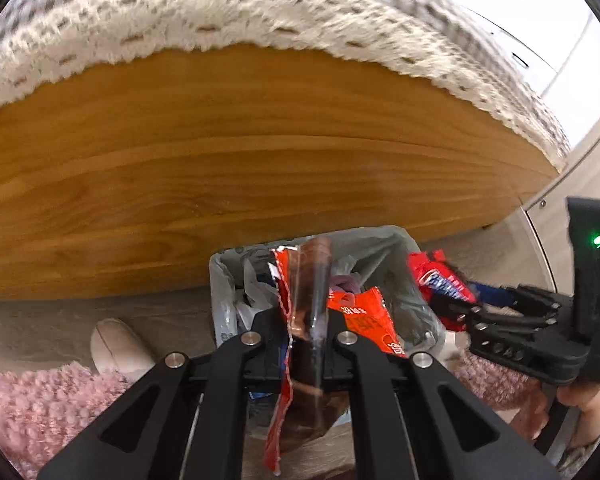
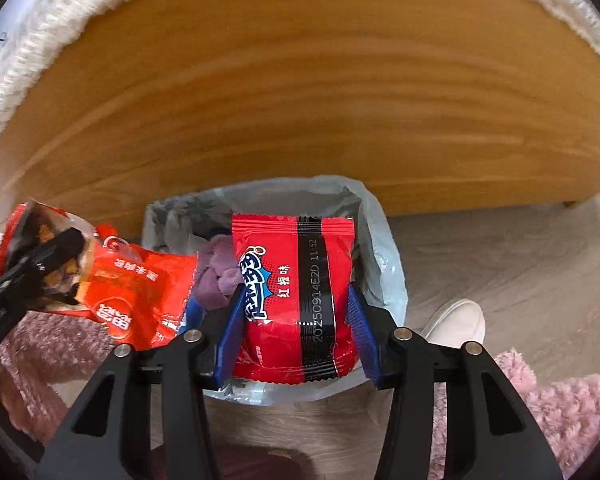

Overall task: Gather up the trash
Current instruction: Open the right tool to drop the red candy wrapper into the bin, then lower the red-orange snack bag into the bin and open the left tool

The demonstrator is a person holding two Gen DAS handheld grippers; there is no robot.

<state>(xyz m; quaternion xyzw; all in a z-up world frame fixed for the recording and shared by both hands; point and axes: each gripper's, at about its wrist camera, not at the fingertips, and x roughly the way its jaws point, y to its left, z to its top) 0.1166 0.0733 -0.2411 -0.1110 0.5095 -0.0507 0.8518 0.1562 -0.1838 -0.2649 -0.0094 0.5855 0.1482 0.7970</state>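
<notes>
My left gripper pinches an orange snack wrapper above the lined trash bin; my right gripper holds a red packet alongside.

Red packet: black band down its face printed in light characters "20250914E2D 11:52"; beside the band, small white Chinese characters "红提味"; to their left, a blue-and-white stylised logo whose characters cannot be made out. Orange wrapper: white Chinese lettering seen upside down, and a white rounded logo near its lower edge, neither legible. In the left wrist view the same wrapper shows white print, too blurred to read.
</notes>
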